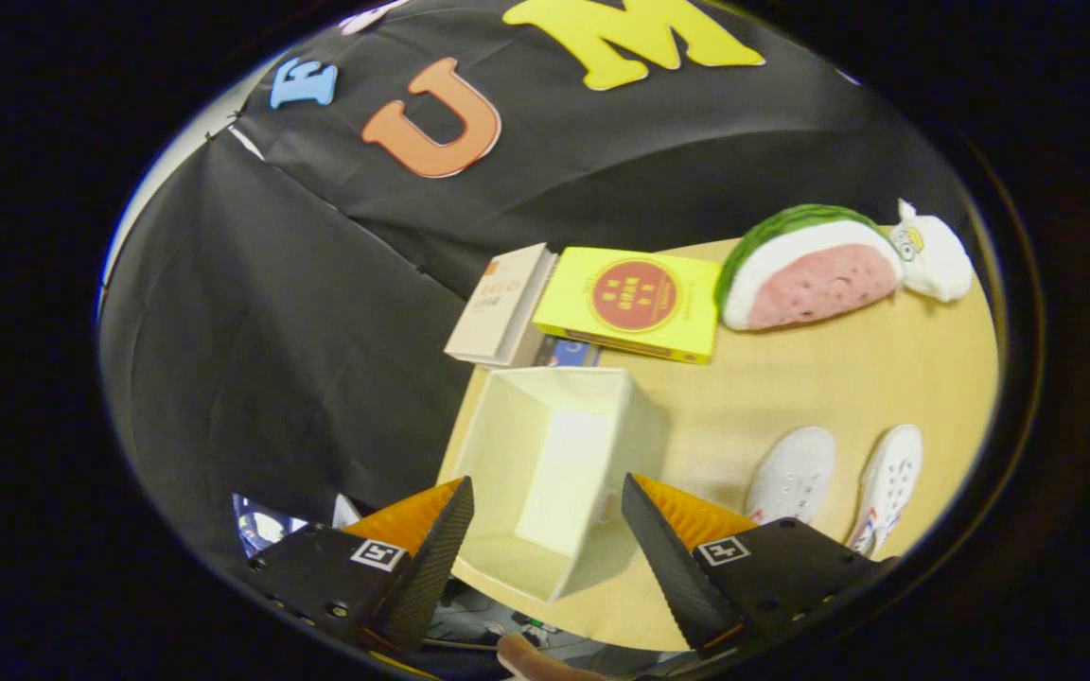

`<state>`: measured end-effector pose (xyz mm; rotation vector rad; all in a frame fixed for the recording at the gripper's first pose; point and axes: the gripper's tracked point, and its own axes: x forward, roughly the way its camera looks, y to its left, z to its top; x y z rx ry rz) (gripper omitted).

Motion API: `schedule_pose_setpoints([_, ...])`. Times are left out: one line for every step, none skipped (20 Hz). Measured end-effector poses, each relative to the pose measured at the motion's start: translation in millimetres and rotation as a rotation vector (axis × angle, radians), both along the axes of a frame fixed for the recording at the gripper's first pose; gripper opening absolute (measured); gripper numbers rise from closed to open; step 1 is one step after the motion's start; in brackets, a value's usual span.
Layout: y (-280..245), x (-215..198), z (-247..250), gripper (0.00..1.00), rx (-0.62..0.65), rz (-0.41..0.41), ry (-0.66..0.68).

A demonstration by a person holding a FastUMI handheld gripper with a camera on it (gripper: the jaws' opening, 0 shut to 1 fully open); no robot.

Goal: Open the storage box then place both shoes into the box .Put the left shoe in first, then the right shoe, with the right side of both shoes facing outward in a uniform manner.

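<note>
Cream-white fabric forms the storage box, which stands open on the light wooden worktop, near its edge beside the black cloth wall. Its inside is empty, and the pale bottom and side walls are visible. The box lies between the two fingers and just ahead of them, seen from above.

The gripper is wide open, and its black fingers with orange backs hold nothing; they are apart from the box walls.

Two white shoes lie side by side on the worktop, on the right side of the box and a little apart from it, just beyond the right finger. Their toes point away from the gripper.

Beyond the box, a yellow box with a red round mark lies flat. A beige book is just beside it at the edge of the worktop, and a small blue thing shows under them. Further right, a watermelon-slice plush rests on the worktop, touching a small white plush toy.
</note>
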<state>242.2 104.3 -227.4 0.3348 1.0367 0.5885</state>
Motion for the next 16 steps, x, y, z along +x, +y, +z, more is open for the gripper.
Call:
schedule_pose_setpoints([-16.5, 0.6, -9.5, 0.96, -0.019, -0.012, 0.008])
schedule_pose_setpoints([-36.0, 2.4, -23.9, 0.96, -0.045, -0.027, 0.015])
schedule_pose_setpoints([-54.1, 4.3, -38.6, 0.96, -0.071, -0.04, 0.024])
schedule_pose_setpoints([-71.8, 4.2, -55.9, 0.96, -0.104, -0.054, 0.042])
schedule_pose_setpoints([-86.6, 3.9, -73.0, 0.96, -0.13, -0.063, 0.064])
schedule_pose_setpoints([-100.7, 1.9, -91.1, 0.96, -0.158, -0.071, 0.09])
schedule_pose_setpoints([-108.8, -0.1, -110.8, 0.96, -0.186, -0.075, 0.122])
schedule_pose_setpoints([-116.0, -4.2, -126.9, 0.95, -0.203, -0.068, 0.148])
schedule_pose_setpoints([-122.2, -8.4, -142.8, 0.96, -0.226, -0.057, 0.177])
schedule_pose_setpoints([-130.5, -12.9, -159.7, 0.95, -0.256, -0.053, 0.197])
schedule_pose_setpoints([-131.9, -13.9, -174.2, 0.95, -0.279, -0.046, 0.214])
schedule_pose_setpoints([-134.5, -15.8, -187.0, 0.95, -0.309, -0.038, 0.233])
schedule_pose_setpoints([-139.9, -21.0, -199.9, 0.92, -0.341, -0.028, 0.253])
schedule_pose_setpoints([-142.2, -22.9, -209.6, 0.9, -0.368, -0.015, 0.262])
schedule_pose_setpoints([-146.5, -24.5, -221.1, 0.9, -0.406, -0.003, 0.264])
schedule_pose_setpoints([-151.3, -23.5, -227.8, 0.84, -0.442, -0.006, 0.261])
